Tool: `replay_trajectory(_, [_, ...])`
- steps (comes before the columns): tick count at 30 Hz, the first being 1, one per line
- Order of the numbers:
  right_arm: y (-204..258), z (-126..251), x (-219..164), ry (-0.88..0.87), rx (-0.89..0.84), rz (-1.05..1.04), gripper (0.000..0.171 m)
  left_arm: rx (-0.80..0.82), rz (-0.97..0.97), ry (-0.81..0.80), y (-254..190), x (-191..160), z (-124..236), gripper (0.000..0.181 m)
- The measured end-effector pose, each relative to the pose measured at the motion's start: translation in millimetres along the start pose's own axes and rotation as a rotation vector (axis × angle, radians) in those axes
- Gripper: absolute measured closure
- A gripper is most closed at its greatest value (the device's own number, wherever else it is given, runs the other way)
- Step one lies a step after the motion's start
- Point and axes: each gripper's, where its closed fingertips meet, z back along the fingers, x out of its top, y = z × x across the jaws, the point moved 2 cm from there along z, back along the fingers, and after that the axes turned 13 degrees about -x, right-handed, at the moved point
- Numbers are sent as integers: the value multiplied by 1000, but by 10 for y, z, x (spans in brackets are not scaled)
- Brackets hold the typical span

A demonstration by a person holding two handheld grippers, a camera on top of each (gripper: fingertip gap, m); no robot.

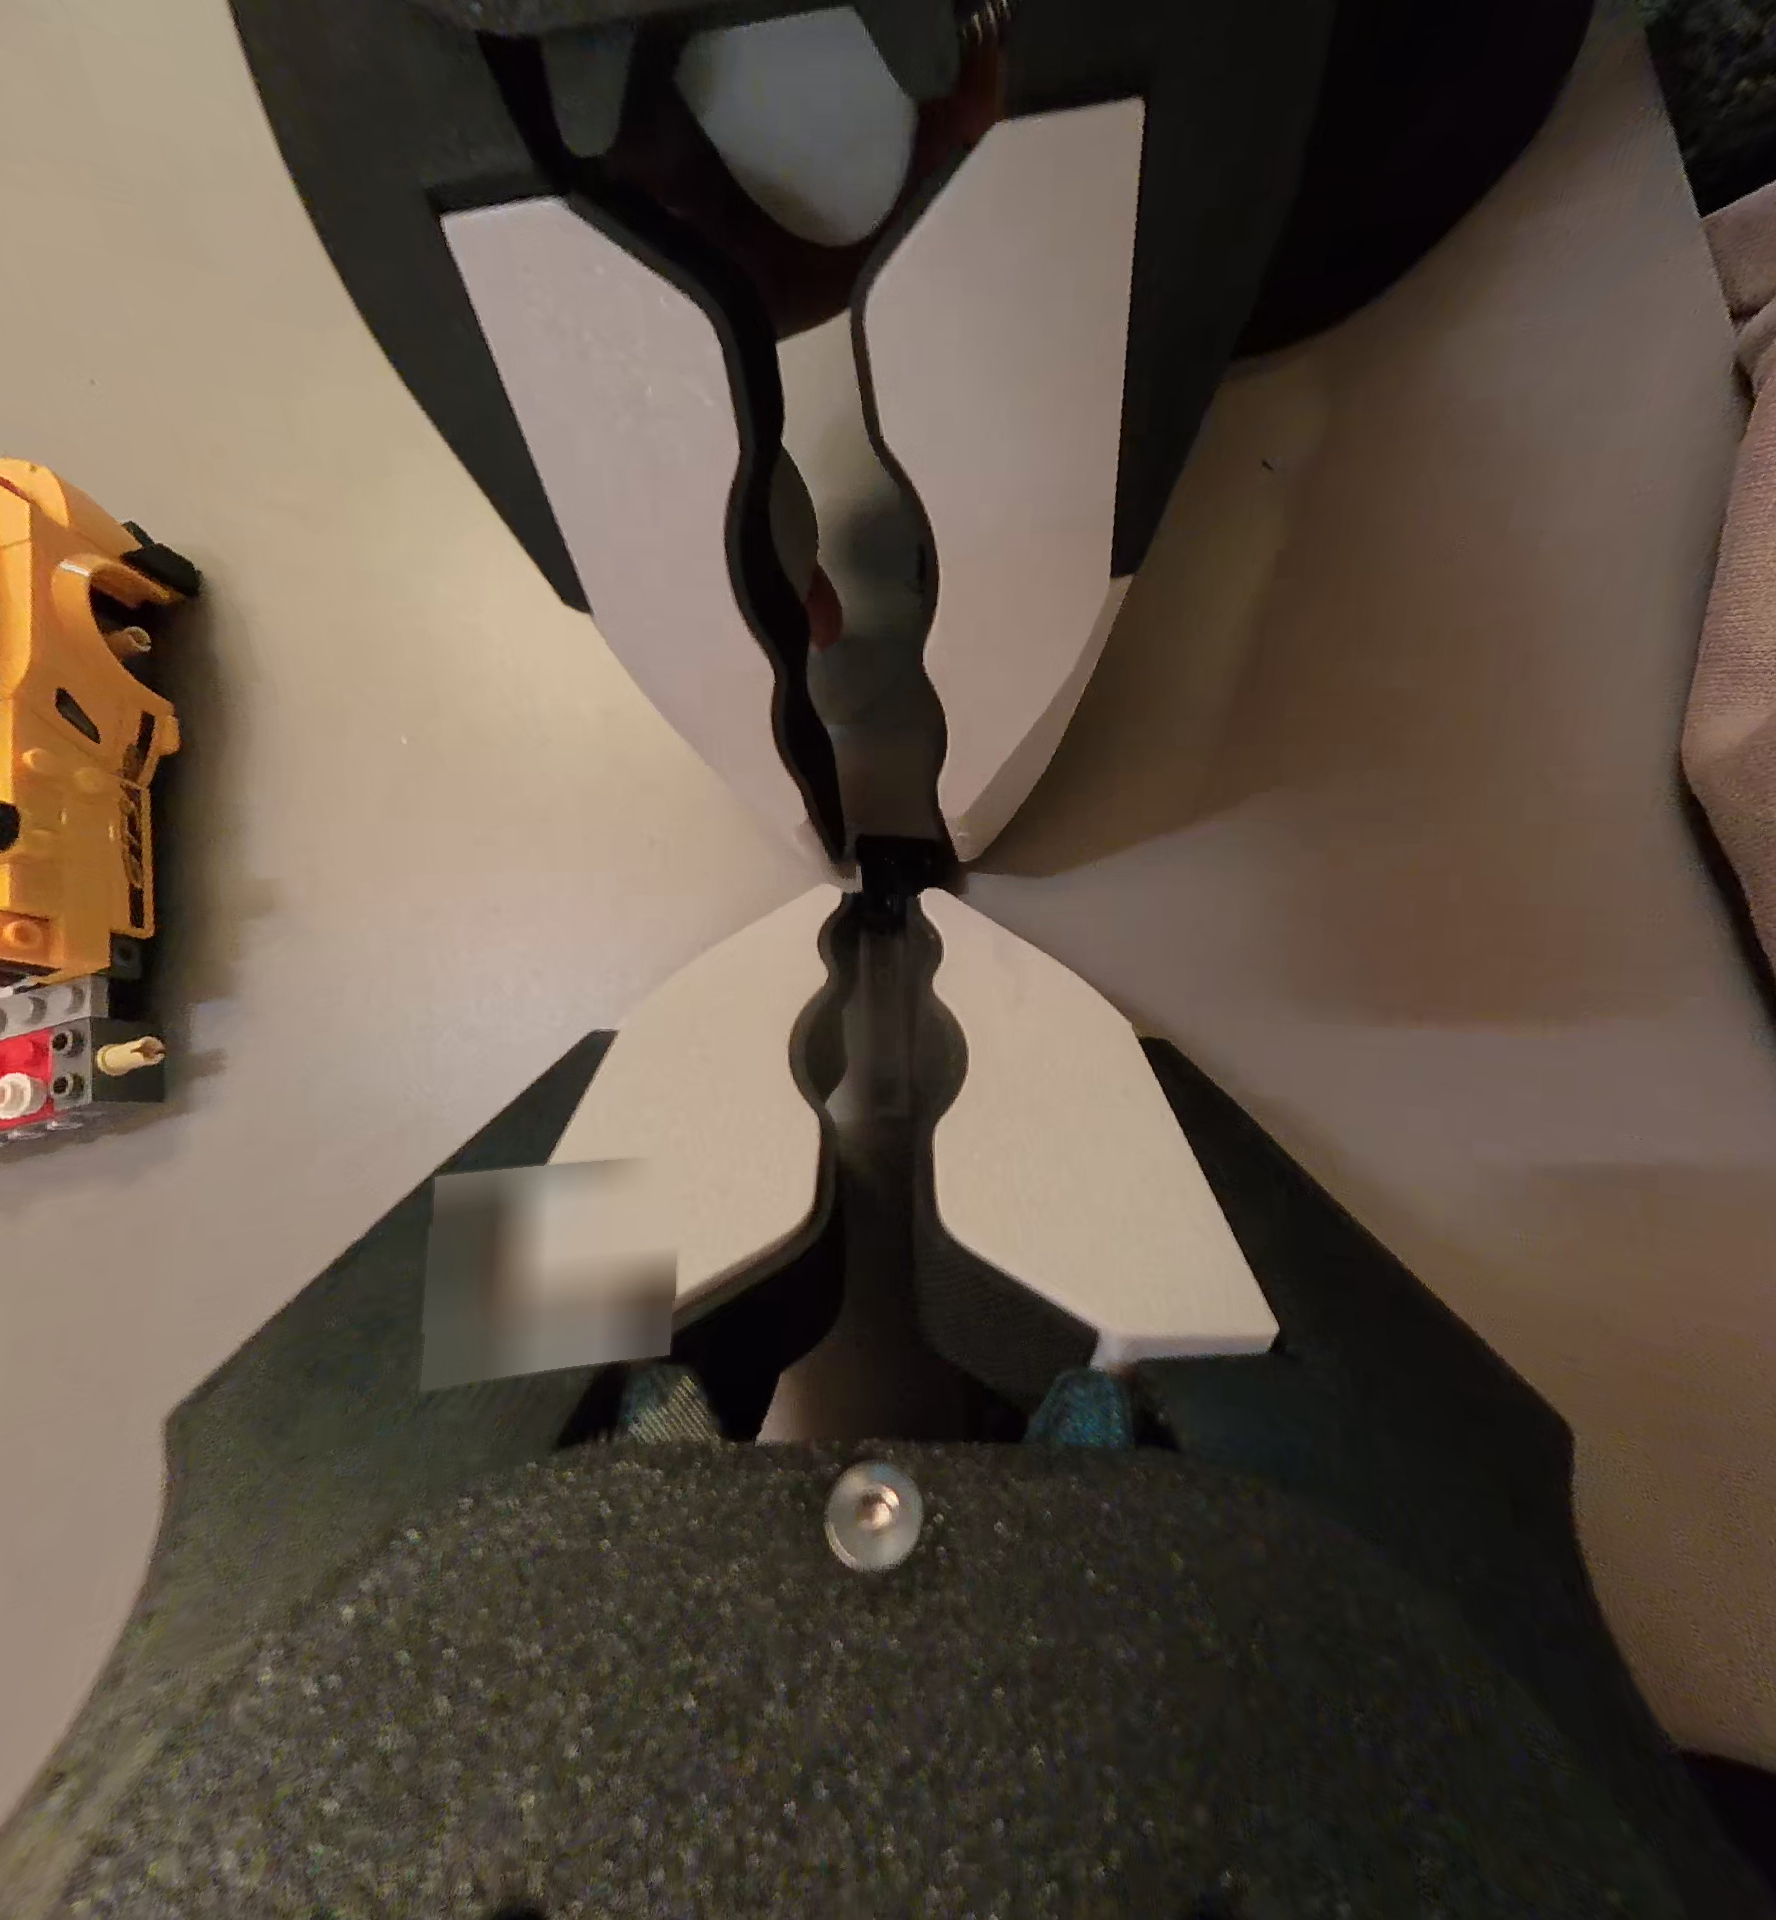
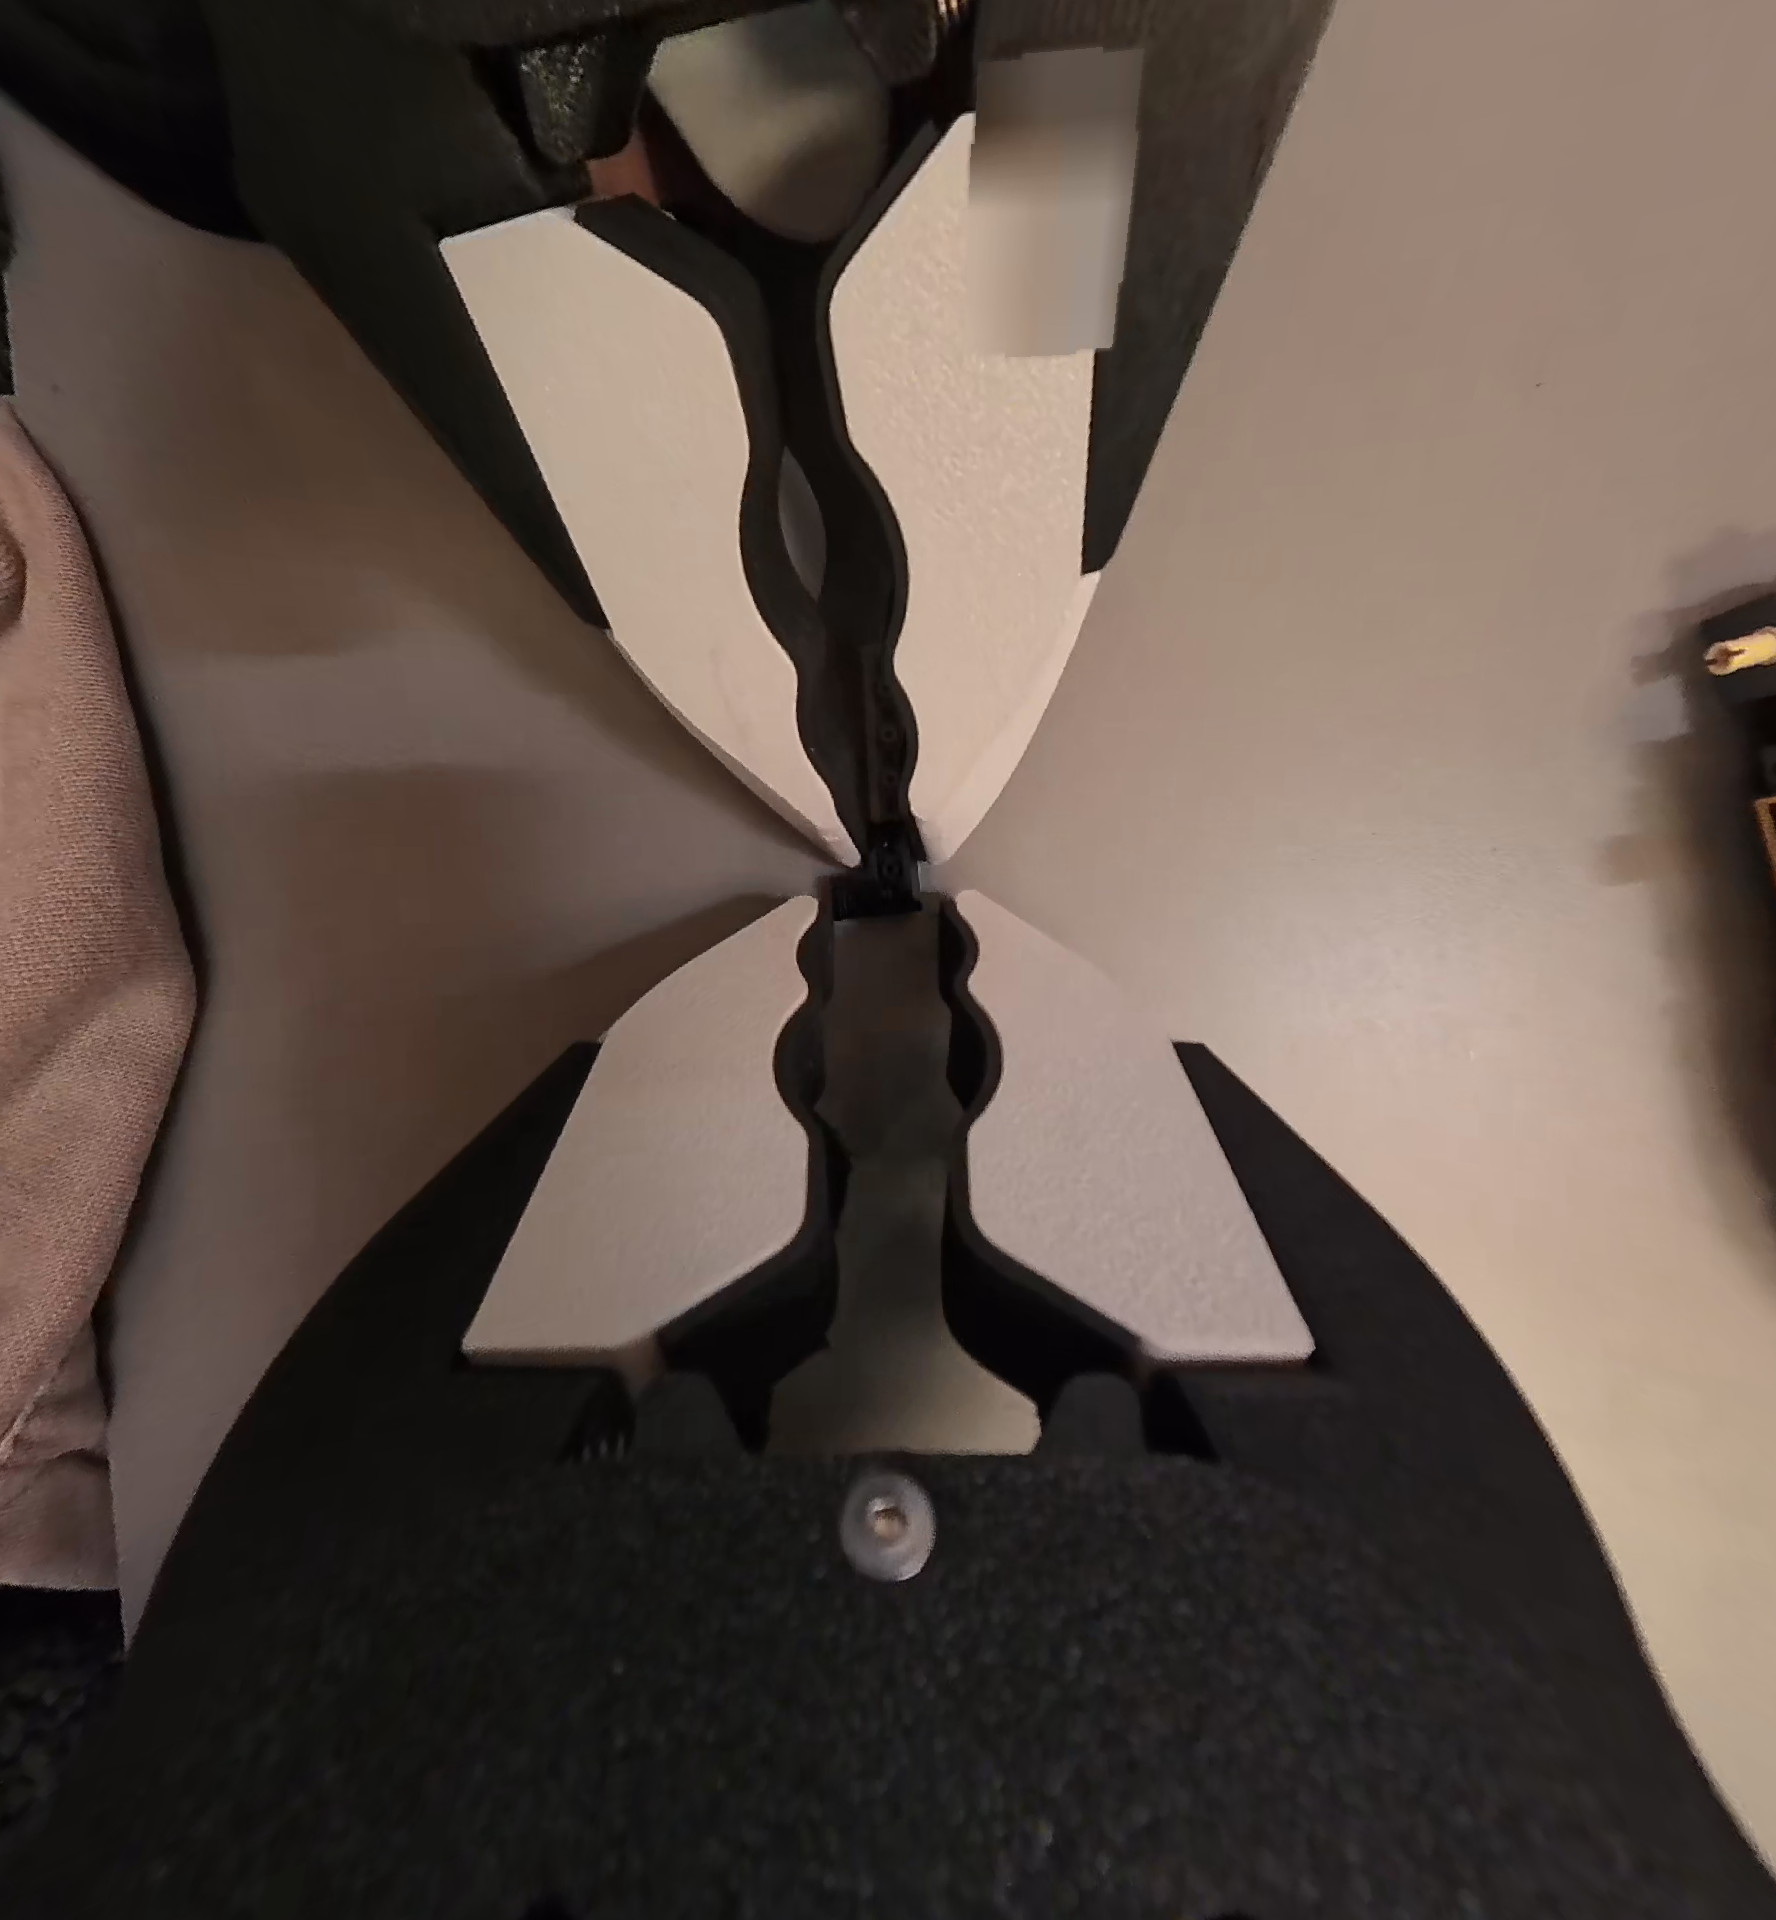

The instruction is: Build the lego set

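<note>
Build status: the lego car point(image 1: 42, 790) is lying on the pale table point(image 1: 396, 727), partly assembled. Orange body panels are sitting over a black, grey and red brick base; tan pins are projecting from its side with nothing mounted on them, so by judgement more parts are pending.
Part in work: a small black lego piece point(image 1: 889, 868) is being held above the table, well apart from the car.
Left gripper point(image 1: 884, 904): it is pointing forward, tip to tip with the opposite claw, fingers clenched on one end of the black piece.
Right gripper point(image 2: 879, 902): it is facing the left one head-on, fingers pinching the other end of the same black piece, possibly two small parts being joined.
Surroundings: a beige cloth point(image 2: 32, 935) is lying at the table edge.
</note>
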Motion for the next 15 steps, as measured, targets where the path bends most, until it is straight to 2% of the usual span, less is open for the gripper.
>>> replay_trajectory(15, [-15,34,11,-37,-11,-30,152,8,3,-10,16,-6,10,173])
